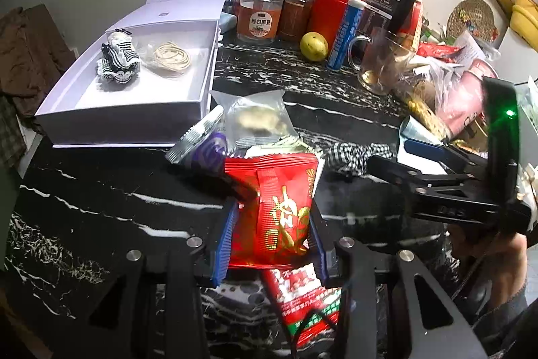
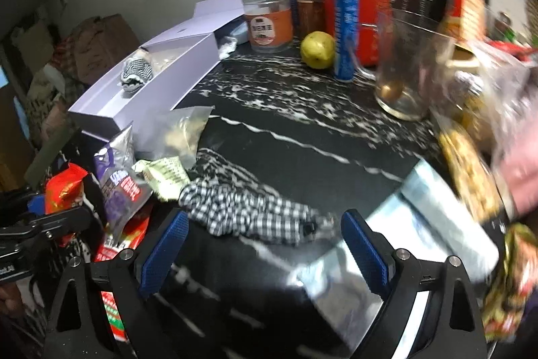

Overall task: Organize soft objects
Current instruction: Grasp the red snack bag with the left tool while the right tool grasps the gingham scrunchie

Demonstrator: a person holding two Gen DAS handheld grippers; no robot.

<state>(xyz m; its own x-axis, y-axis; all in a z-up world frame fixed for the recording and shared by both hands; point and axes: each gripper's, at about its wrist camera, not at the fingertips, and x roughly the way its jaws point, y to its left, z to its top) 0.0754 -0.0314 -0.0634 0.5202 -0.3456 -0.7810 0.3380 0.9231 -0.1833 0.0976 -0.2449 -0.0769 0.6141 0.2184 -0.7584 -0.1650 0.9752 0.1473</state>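
Note:
My left gripper (image 1: 272,224) is shut on a red snack packet (image 1: 275,207), held over the black marble counter (image 1: 101,207). Behind it lie a purple-and-silver packet (image 1: 201,147), a clear packet (image 1: 255,120) and a black-and-white checked cloth (image 1: 359,157). An open white box (image 1: 124,120) at the left holds a striped soft toy (image 1: 119,63) and a coil of cream cord (image 1: 169,58). My right gripper (image 2: 265,241) is open just in front of the checked cloth (image 2: 245,211), above the counter. The white box (image 2: 158,79) and striped toy (image 2: 136,73) show at its far left.
Jars (image 1: 259,12), a red canister (image 1: 329,9), a blue tube (image 1: 344,32), a lemon (image 1: 313,46) and a glass mug (image 1: 383,63) stand at the back. Bags and clutter (image 1: 464,90) crowd the right. A silver pouch (image 2: 437,207) lies by my right gripper. Another red packet (image 1: 302,301) lies under the left gripper.

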